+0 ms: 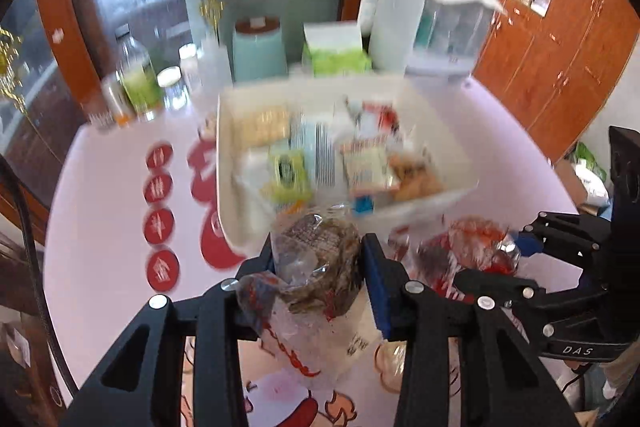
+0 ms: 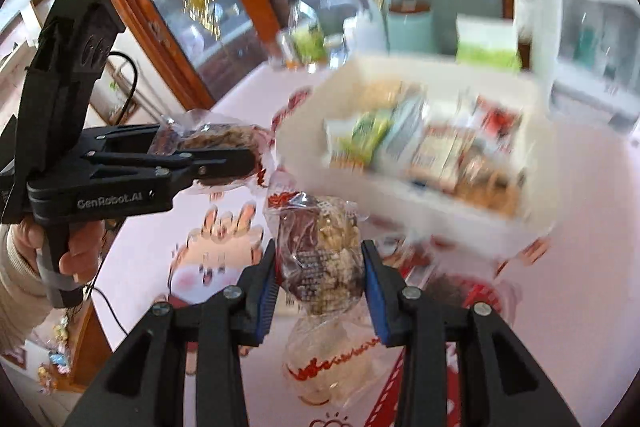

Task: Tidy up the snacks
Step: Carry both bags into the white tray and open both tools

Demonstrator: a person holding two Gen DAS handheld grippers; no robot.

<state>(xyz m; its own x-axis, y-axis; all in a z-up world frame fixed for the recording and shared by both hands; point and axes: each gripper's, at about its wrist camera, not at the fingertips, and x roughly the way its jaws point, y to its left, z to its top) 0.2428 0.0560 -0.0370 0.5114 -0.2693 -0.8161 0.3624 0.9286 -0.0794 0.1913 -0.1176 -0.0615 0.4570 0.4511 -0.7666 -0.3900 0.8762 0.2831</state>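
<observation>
While the pale pink round table (image 1: 104,267) stretches under both your tools, the white rectangular plastic bin (image 1: 420,205) of packaged snacks sits toward its far edge, ahead of both grippers. You likely are mid-carry, so aim for the bin's open gaps, not its rim. Along the far edge behind it stand a white countertop appliance (image 1: 420,27), a mint green canister with a brown lid (image 1: 258,51) and a green and white box (image 1: 334,53).

Your left gripper (image 1: 320,259) pinches a clear-wrapped brown grain snack cake (image 1: 320,251) between its blue pads, lifted just short of the bin's near wall. Your right gripper (image 2: 320,263) clamps a second clear-wrapped snack cake with red print (image 2: 320,251), also near that wall. Both frames blur, so slow down, bring one packet over the wall at a time, and let go only once it hangs above a free spot. Crinkly wrappers slip; keep the squeeze firm until then.
</observation>
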